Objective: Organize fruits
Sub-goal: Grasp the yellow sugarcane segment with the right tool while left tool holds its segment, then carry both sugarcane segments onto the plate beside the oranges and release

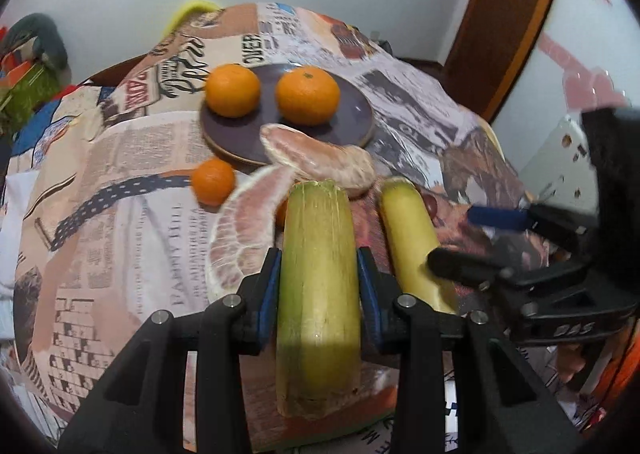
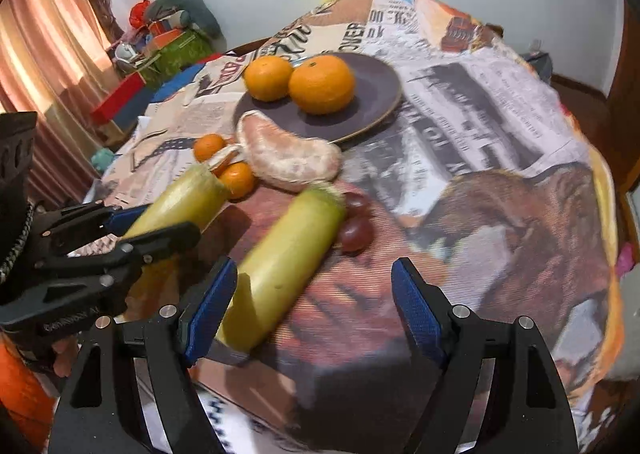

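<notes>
The left gripper [image 1: 318, 282] is closed around a piece of sugarcane [image 1: 318, 294], a thick yellow-green stalk; its two blue pads press the stalk from both sides near the middle. Whether the stalk is lifted or lies on the cloth cannot be told. A second sugarcane piece [image 2: 280, 270] lies just beside it on the table, and the right gripper [image 2: 314, 294] hovers over its near end with the jaws wide apart, holding nothing; only its left finger is close to the stalk.

Near the far ends of the two stalks lie a large peeled pomelo segment [image 2: 290, 156] and a second pomelo segment [image 1: 248, 230], and also two small tangerines [image 2: 209, 147] and a few red grapes [image 2: 356, 230], all directly on the tablecloth [image 2: 500, 142].

The only container in view is a dark purple plate [image 2: 374, 102] at the far side of the table. It holds two large oranges [image 2: 322, 84], standing side by side; the larger part of its surface is free. The first pomelo segment touches or overlaps the plate's near rim.

The task seems to be in its early part. Only the two oranges are put in place, while both sugarcane pieces, the pomelo segments, the tangerines and the grapes are left to sort. The step in hand appears to be the moving of the sugarcane.
</notes>
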A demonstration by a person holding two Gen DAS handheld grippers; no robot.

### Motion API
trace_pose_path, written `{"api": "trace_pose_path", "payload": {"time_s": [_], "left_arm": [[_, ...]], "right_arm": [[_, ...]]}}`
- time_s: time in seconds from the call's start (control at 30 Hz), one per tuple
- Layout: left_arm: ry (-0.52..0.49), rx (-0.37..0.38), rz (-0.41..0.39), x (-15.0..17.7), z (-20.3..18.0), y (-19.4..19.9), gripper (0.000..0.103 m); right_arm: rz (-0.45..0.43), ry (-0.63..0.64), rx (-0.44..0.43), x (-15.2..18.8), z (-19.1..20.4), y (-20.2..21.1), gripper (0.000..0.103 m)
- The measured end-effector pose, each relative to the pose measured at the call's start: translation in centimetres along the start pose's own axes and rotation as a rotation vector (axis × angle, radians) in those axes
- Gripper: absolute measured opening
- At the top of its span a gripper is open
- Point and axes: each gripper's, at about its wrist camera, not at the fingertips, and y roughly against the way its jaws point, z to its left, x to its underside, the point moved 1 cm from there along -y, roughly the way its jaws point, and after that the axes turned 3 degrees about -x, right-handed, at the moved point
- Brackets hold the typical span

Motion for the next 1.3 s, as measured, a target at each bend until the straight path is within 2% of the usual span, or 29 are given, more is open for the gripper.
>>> {"api": "trace_pose_path", "payload": {"time_s": [0.1,0.2,0.33,0.47,0.67,0.97,1.1,1.2,1.3], "left_arm": [[0.020,-0.018,-0.022,0.1,1.1,0.9,0.037],[0.046,-0.014,-0.025,0.2,2.1,1.3,0.037],[0.064,-0.016,-0.020,0.4,2.8,1.2,0.037],[0.073,0.000,-0.020,0.4,2.7,1.2,0.037],[0.048,0.000,-0.003,0.3,1.8,0.4,0.037],[0.024,0.013,0.047,0.9,0.8,-1.2,0.037],[0.015,0.021,0.031,0.3,0.5,-0.9,0.037],[0.006,0.017,0.056,0.1,0.4,-1.5,0.037],[0.010,0.050,0.076,0.1,0.4,-2.0,0.037]], "right_arm": [[0.030,-0.024,-0.030,-0.1,0.6,-1.2,0.077],[0.045,-0.026,-0.033,-0.2,1.2,-2.2,0.073],[0.050,0.002,0.002,-0.4,1.6,-2.6,0.055],[0.062,0.033,-0.046,0.1,1.1,-1.8,0.048],[0.087,0.135,-0.030,1.5,0.5,-0.1,0.036],[0.098,0.133,-0.022,1.3,-0.3,1.1,0.035],[0.100,0.132,-0.020,0.6,-0.1,0.0,0.035],[0.120,0.118,-0.031,0.5,-0.2,-1.2,0.038],[0.114,0.104,-0.042,0.2,-0.2,-1.7,0.038]]}}
